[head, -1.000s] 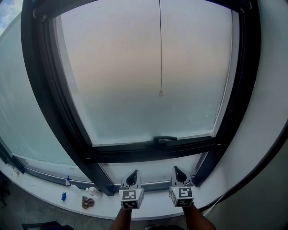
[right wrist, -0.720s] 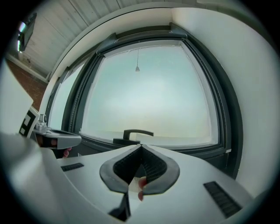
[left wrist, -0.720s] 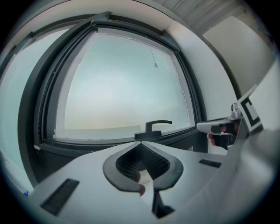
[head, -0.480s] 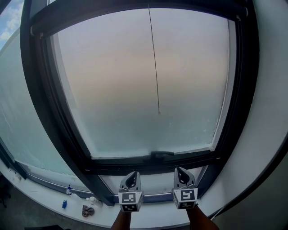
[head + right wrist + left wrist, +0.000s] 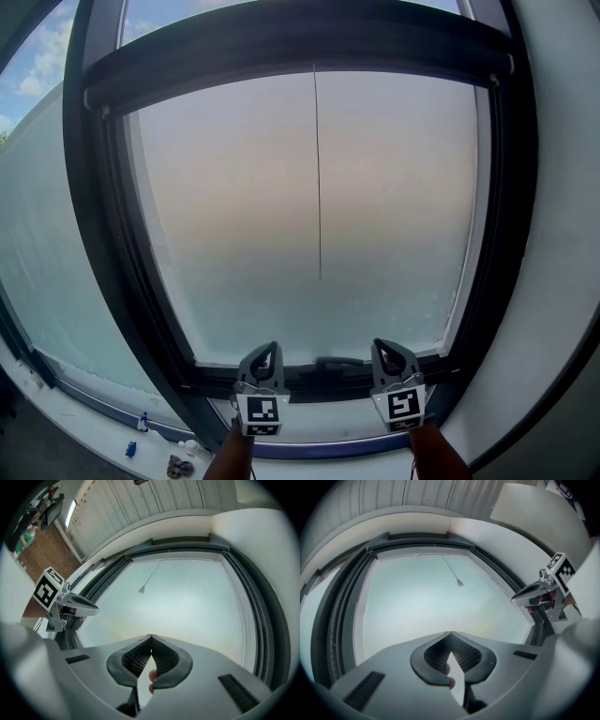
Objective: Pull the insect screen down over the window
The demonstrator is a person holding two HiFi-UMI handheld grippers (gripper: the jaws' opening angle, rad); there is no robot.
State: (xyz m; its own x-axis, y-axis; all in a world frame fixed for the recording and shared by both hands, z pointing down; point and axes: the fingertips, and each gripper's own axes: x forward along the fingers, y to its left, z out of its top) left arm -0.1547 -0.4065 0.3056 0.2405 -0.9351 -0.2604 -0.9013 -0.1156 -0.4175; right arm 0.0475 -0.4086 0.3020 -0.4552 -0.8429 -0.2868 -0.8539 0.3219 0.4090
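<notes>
The insect screen is rolled up in the dark cassette [image 5: 309, 52] along the window's top. A thin pull cord [image 5: 317, 178] hangs from it down the frosted pane and ends at about mid-height [image 5: 320, 277]. My left gripper [image 5: 269, 348] and right gripper [image 5: 381, 345] are side by side low in front of the bottom frame, well below the cord's end. Both are shut with nothing between the jaws. In the left gripper view, the shut jaws [image 5: 449, 633] point up at the pane and the cord's small end weight [image 5: 460, 583]. The right gripper's shut jaws [image 5: 151, 635] point the same way, the cord's end weight [image 5: 141, 589] above them.
A dark window handle [image 5: 339, 361] lies on the bottom sash between the grippers. The white sill [image 5: 94, 427] at lower left carries a few small items, among them a blue piece [image 5: 142, 422]. A white wall [image 5: 562, 234] borders the window on the right.
The head view has tilted upward, so the top cassette is now in sight and the cord's end sits lower in the picture. Both grippers have risen slightly toward the bottom frame, still shut.
</notes>
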